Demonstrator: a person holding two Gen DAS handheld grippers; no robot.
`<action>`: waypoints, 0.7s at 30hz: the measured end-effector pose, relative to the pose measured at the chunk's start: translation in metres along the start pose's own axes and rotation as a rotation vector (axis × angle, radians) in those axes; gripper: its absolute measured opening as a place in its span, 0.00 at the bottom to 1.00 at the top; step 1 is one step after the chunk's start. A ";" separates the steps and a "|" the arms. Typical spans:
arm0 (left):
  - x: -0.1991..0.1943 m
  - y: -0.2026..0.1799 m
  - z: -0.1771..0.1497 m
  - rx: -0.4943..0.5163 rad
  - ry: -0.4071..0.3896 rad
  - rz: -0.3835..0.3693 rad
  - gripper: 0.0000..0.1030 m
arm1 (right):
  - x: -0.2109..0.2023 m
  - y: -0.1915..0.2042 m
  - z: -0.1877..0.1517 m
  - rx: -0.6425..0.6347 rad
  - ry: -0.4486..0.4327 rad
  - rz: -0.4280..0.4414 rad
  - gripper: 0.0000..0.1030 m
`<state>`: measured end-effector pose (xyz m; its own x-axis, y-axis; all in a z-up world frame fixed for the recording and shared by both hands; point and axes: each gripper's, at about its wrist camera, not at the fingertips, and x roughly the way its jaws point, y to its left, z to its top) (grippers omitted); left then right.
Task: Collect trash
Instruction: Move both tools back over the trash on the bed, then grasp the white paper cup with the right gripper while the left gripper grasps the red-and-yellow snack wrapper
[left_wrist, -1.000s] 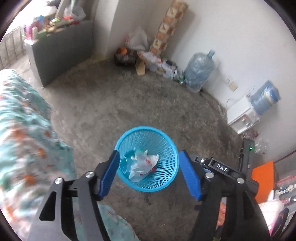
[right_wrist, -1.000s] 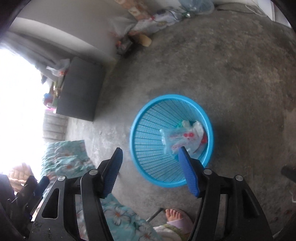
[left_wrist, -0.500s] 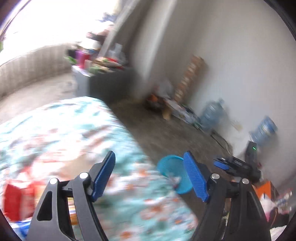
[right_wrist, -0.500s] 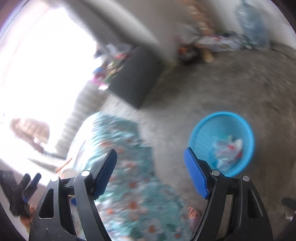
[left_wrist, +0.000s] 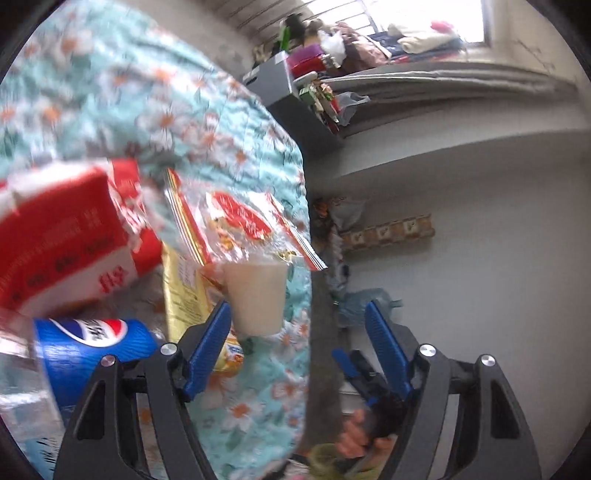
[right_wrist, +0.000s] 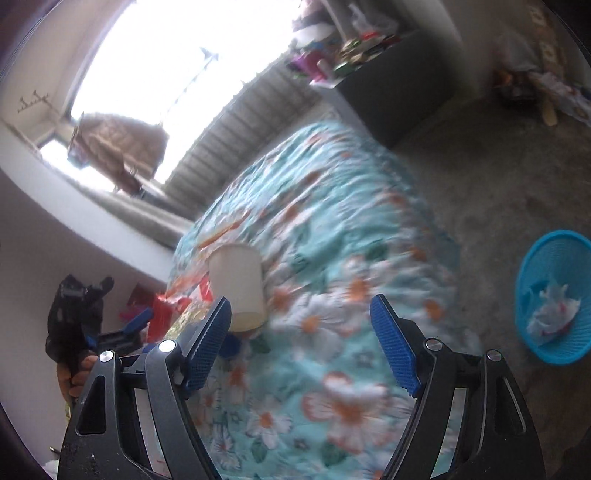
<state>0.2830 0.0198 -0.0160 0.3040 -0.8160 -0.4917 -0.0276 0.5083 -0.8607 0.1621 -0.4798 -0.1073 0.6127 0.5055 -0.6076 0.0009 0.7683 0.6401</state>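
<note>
Left claw gapes, empty; cream paper cup, upside-down.

I see a matt, pale paper cup at my eleven o'clock, lying on soft flowered cloth bedding. Glossy crinkled plastic wrapper behind it. At three o'clock, a blue plastic mesh basket on rough concrete floor.
</note>
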 end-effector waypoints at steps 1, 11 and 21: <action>0.006 0.004 0.002 -0.035 0.014 -0.015 0.69 | 0.009 0.007 0.000 -0.014 0.016 0.001 0.72; 0.041 0.038 0.028 -0.326 0.006 -0.021 0.53 | 0.072 0.049 -0.001 -0.113 0.158 0.045 0.72; 0.043 0.061 0.034 -0.418 -0.045 -0.015 0.23 | 0.114 0.067 0.009 -0.189 0.220 0.011 0.72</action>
<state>0.3272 0.0254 -0.0854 0.3481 -0.8051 -0.4802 -0.4038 0.3335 -0.8519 0.2393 -0.3744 -0.1292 0.4259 0.5713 -0.7016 -0.1643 0.8114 0.5609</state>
